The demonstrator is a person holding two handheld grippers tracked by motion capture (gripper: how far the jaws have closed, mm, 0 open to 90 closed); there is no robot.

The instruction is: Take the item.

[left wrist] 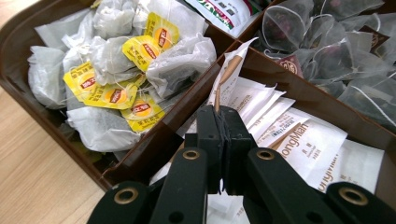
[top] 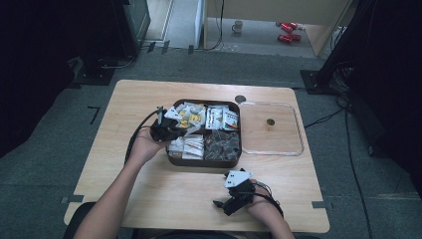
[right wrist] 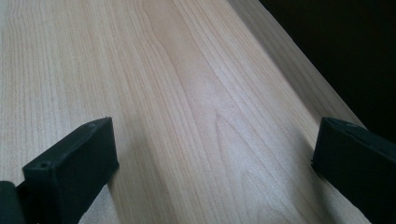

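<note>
A dark brown tray [top: 171,160] with several compartments stands mid-table. My left gripper [top: 166,130] reaches into its near-left compartment. In the left gripper view that gripper [left wrist: 222,126] is shut on the edge of a white sachet with a brown stripe [left wrist: 231,70], which stands up out of a stack of similar white sachets [left wrist: 299,140]. Tea bags with yellow tags [left wrist: 116,70] fill the compartment beyond the divider [left wrist: 154,140]. My right gripper [top: 221,205] rests low over the table near its front edge; its jaws [right wrist: 215,154] stand wide open over bare wood.
A clear shallow square lid [top: 271,149] lies on the table right of the tray. Mesh pyramid tea bags [left wrist: 336,56] and green-printed packets [left wrist: 224,11] fill the tray's other compartments. The table's edge [right wrist: 299,70] runs close beside the right gripper.
</note>
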